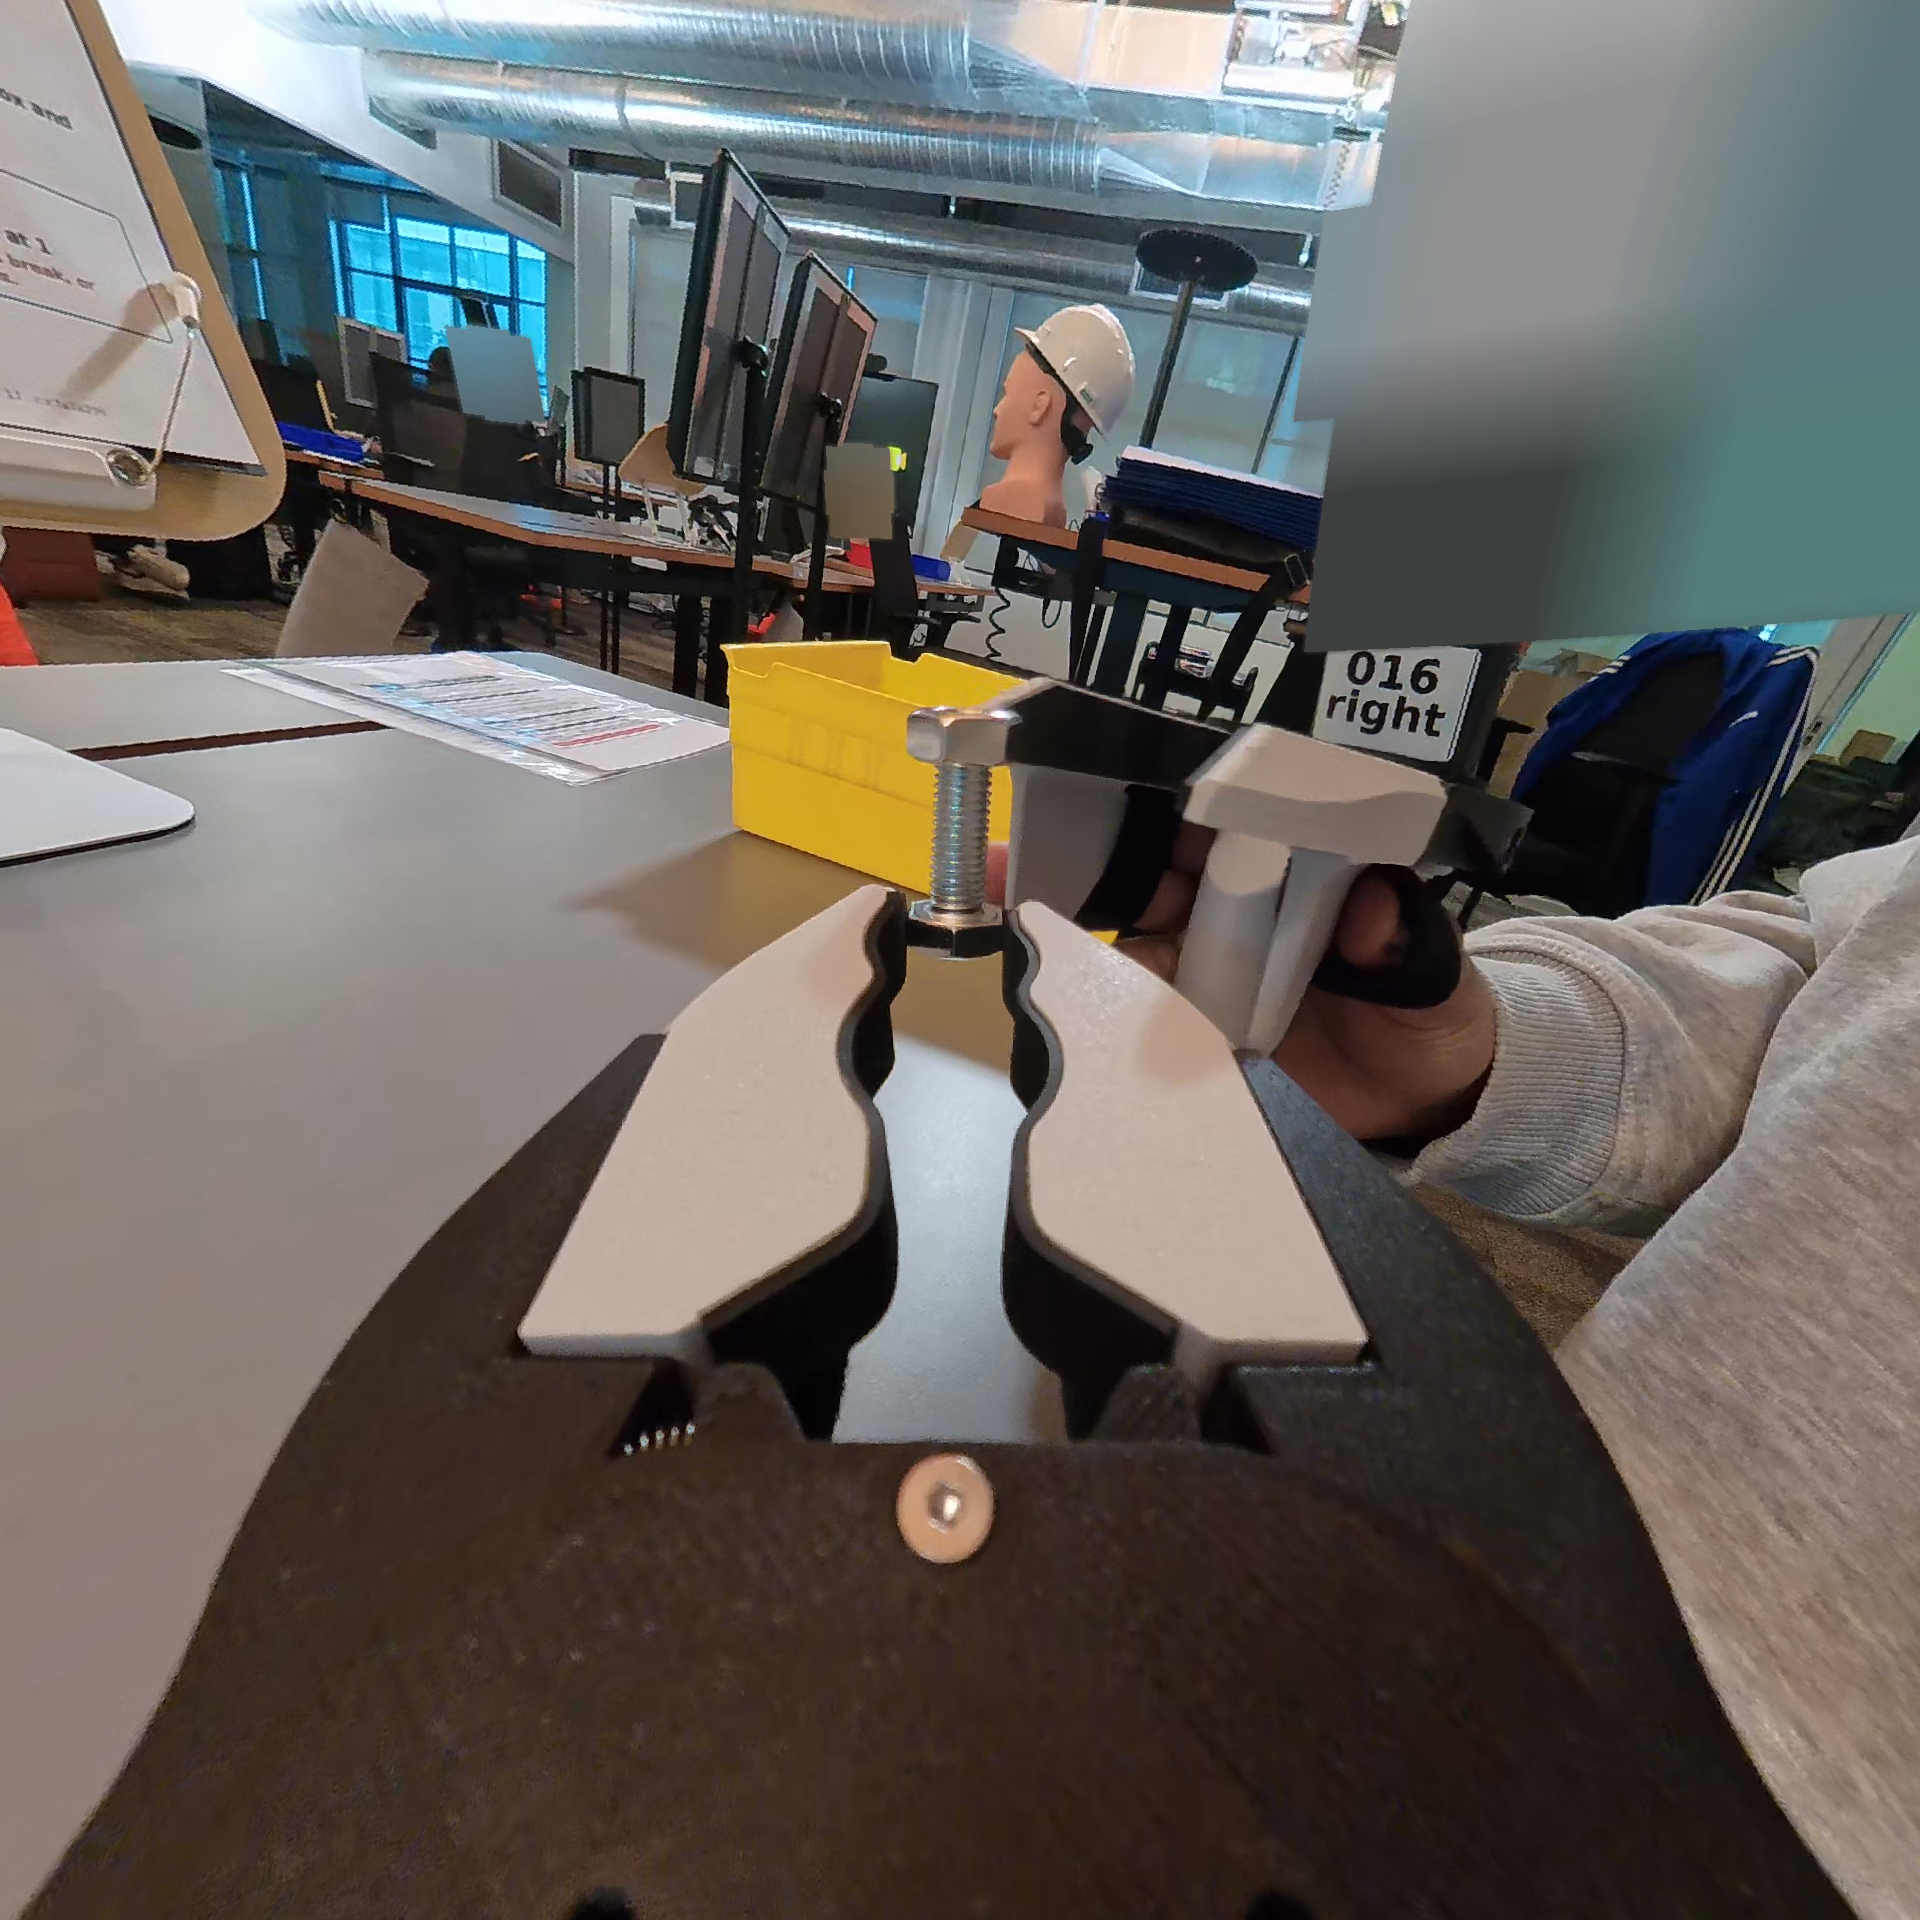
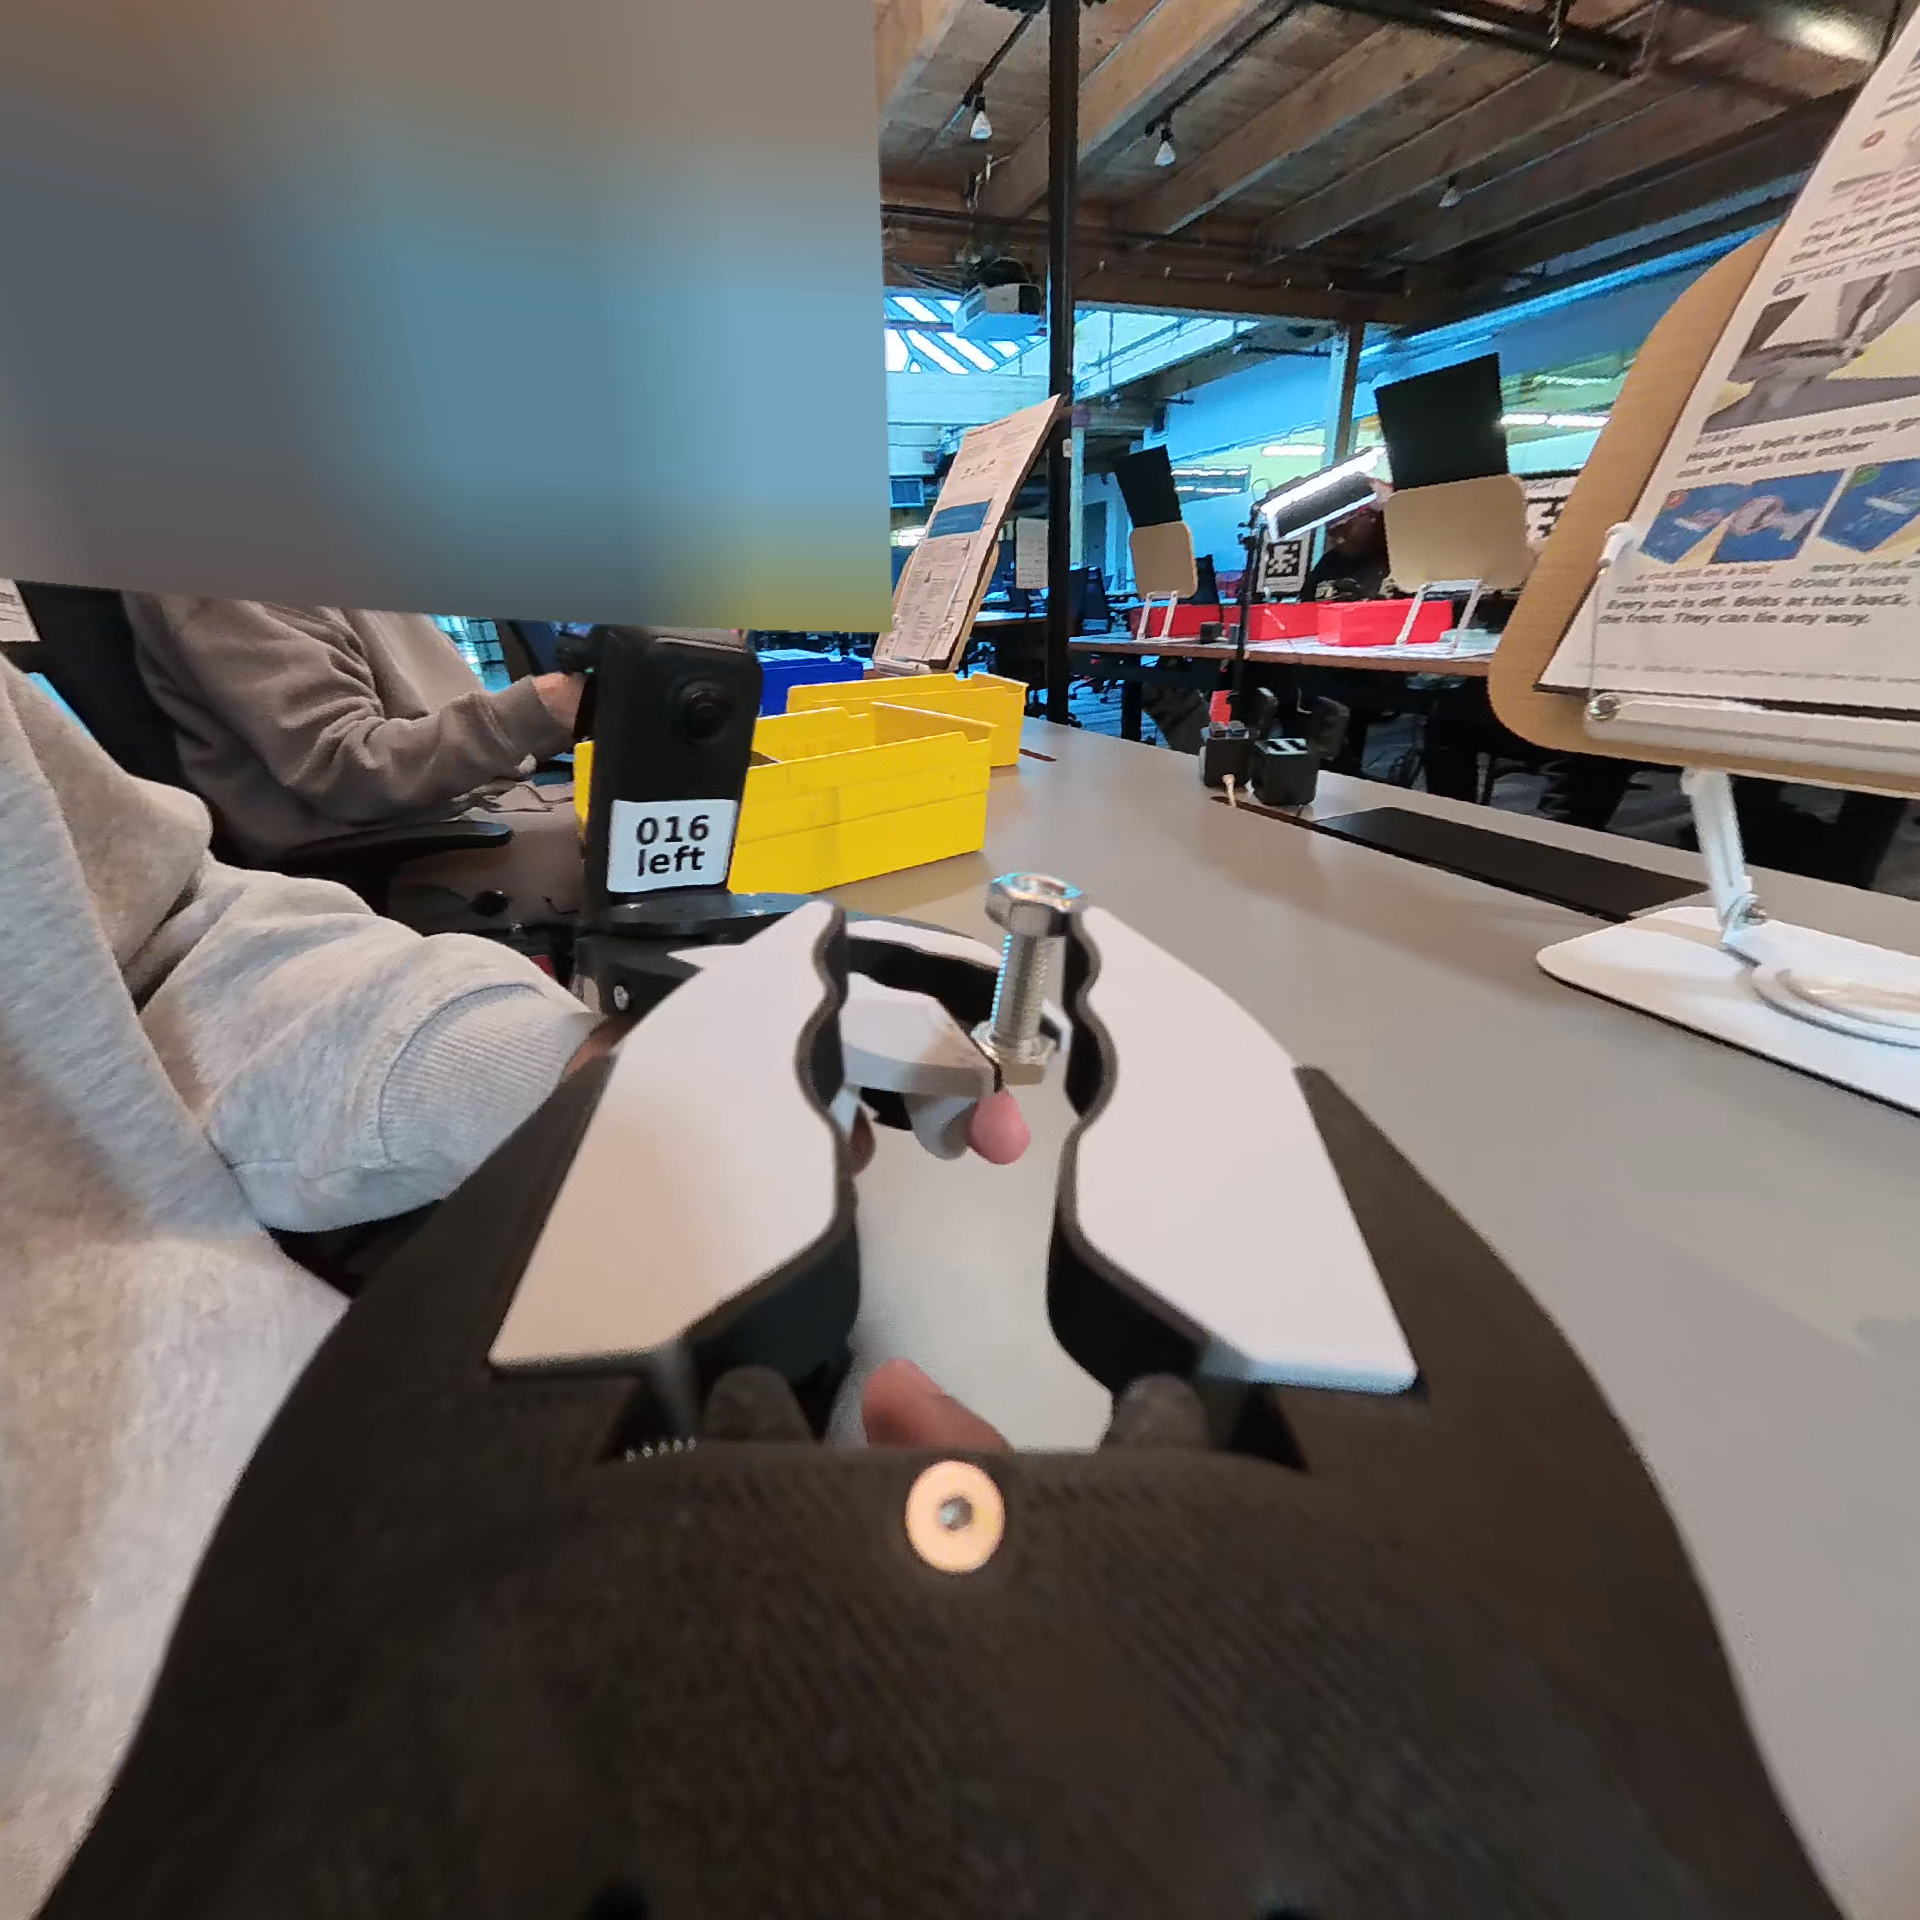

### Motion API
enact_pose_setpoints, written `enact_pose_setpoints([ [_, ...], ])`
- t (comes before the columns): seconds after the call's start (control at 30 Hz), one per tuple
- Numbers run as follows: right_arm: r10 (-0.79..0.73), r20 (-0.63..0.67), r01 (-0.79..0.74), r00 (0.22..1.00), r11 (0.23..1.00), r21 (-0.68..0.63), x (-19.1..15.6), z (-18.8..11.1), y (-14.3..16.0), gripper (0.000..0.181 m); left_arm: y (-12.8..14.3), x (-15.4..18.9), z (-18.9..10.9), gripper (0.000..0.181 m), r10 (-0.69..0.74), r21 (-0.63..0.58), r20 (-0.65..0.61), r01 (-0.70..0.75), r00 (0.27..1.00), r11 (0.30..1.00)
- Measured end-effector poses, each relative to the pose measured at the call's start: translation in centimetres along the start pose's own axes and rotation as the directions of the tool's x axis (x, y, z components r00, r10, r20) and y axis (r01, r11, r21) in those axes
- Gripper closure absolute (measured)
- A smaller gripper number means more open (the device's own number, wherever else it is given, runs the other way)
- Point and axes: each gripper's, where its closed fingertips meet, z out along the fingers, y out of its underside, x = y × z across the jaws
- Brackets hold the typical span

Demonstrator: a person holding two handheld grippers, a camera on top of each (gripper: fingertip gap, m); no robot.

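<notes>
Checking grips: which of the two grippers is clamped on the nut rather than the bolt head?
The left gripper holds the nut; the right gripper pinches the bolt head.

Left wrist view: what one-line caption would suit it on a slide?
Left gripper clamps the nut while the right gripper holds the upright bolt by its head, yellow bin behind.
</notes>
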Motion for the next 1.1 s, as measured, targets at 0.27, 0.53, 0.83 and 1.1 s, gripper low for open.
enact_pose_setpoints([
  [0.27,-0.018,-0.027,0.019,0.999,0.999,0.031,0.4,-0.2,-0.5,0.136,0.0,0.0,0.0,0.163,0.0,0.001,0.0,0.0,1.0,1.0],
  [0.53,-0.018,0.003,0.018,1.0,1.0,0.008,-0.2,-0.3,-0.4,0.153,-0.1,-0.1,0.0,0.163,-0.006,0.004,0.003,0.006,1.0,1.0],
  [0.83,-0.007,0.042,0.007,0.999,1.0,0.004,-0.8,-0.1,-0.3,0.153,-0.1,-0.1,0.0,0.163,-0.009,0.004,0.002,0.009,1.0,1.0],
  [1.1,-0.027,-0.001,0.027,1.0,0.999,0.029,-0.2,0.0,-0.5,0.132,0.0,0.0,0.1,0.163,-0.003,0.0,-0.001,0.003,1.0,1.0],
])
